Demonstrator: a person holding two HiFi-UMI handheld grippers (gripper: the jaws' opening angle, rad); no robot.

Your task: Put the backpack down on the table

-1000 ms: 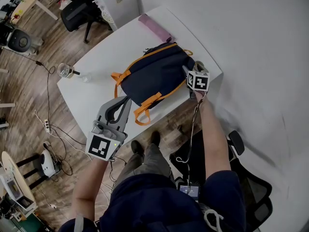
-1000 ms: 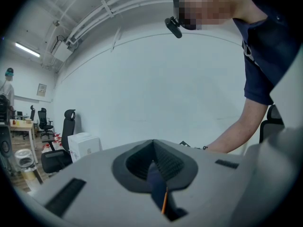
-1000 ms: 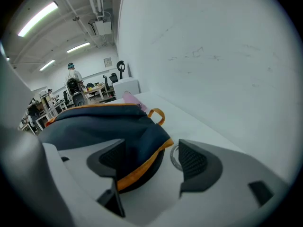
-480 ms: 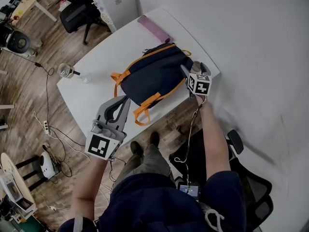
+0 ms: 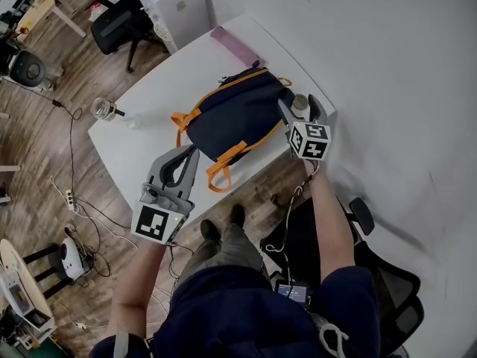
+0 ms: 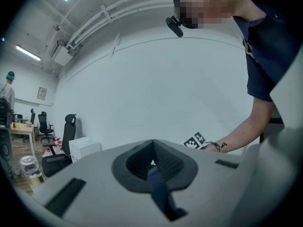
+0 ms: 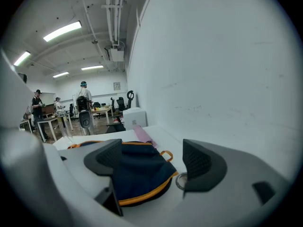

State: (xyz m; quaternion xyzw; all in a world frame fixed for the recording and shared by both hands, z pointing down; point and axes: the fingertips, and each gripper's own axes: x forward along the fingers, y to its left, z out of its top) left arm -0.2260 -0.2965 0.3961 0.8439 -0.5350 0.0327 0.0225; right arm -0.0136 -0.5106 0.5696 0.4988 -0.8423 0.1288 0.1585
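Note:
The navy backpack with orange trim lies flat on the white table, one orange strap hanging over the near edge. My right gripper hovers open above the backpack's right end. Its jaws have just been closing a little, and nothing is gripped between them. In the right gripper view the backpack shows below and beyond the spread pads. My left gripper is shut at the table's near edge, just left of the hanging strap. Its pads meet with nothing between them.
A small round container stands by the table's right corner, under my right gripper. A mauve flat item lies at the far end and a glass jar at the left corner. A white cabinet and black chairs stand beyond. The white wall runs close on the right.
My right gripper has lifted up and away from the backpack's right edge, jaws apart. The backpack stays on the table. The left gripper has kept still.

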